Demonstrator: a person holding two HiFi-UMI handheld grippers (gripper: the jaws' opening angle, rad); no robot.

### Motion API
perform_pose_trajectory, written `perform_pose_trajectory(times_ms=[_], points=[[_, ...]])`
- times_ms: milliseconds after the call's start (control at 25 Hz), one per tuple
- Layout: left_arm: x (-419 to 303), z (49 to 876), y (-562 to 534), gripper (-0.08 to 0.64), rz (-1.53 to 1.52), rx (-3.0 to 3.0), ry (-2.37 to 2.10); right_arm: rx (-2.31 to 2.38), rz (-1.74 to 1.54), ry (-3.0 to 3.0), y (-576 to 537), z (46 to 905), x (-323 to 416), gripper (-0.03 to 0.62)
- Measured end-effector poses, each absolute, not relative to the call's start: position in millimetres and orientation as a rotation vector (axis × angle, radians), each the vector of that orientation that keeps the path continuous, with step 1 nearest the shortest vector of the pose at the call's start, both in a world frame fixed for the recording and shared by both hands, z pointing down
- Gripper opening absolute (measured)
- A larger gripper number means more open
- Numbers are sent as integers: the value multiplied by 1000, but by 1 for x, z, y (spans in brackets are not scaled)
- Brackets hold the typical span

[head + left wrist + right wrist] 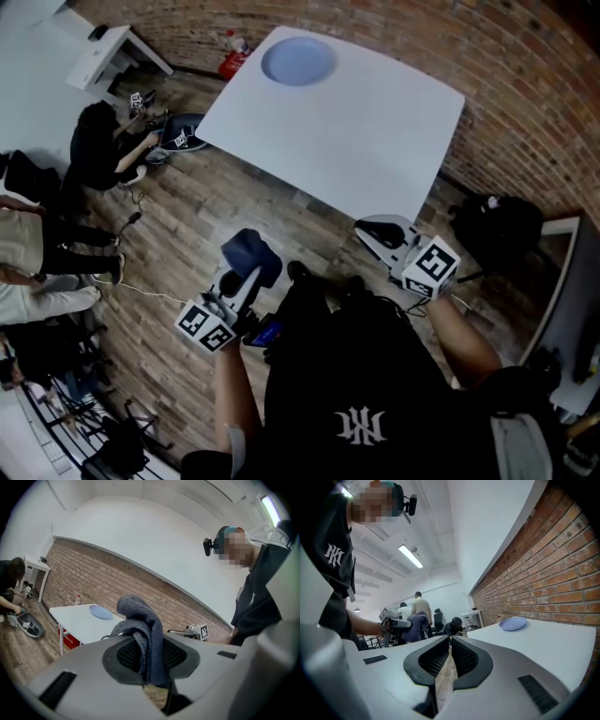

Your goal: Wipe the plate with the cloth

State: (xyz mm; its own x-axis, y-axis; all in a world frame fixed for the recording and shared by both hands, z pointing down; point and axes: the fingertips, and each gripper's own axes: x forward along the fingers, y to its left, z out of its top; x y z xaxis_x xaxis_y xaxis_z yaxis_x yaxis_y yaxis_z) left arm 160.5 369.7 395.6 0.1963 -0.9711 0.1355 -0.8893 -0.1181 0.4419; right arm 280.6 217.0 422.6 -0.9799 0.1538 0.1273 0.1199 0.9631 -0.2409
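Observation:
A blue plate [298, 60] lies at the far corner of the white table [356, 141]. I stand off the table's near edge with both grippers held over the wooden floor. My left gripper [246, 270] is shut on a dark blue-grey cloth [251, 249], which bunches up above the jaws [139, 623]. The right gripper [369, 231] is shut with nothing between its fingers [449, 660]. From the left gripper view the plate [101, 612] lies far ahead on the table [77, 620]. The right gripper view has the plate [513, 623] ahead to the right.
A brick wall [525, 84] runs behind the table. A red item [232, 62] sits on the floor by the far corner. One person crouches on the floor [103, 145] at the left, others stand nearby. A black bag [495, 230] lies at the right.

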Motion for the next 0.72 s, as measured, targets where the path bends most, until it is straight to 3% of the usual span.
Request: perform_pose_trajectory(times_ms=[320,720], points=[[95,412,323,86,-320,2103,-1648,-114,333,-2925,182,428,224,43],[-42,402,274,86,-293,2212,-1557,-8,294,-2912,145,406,98,43]])
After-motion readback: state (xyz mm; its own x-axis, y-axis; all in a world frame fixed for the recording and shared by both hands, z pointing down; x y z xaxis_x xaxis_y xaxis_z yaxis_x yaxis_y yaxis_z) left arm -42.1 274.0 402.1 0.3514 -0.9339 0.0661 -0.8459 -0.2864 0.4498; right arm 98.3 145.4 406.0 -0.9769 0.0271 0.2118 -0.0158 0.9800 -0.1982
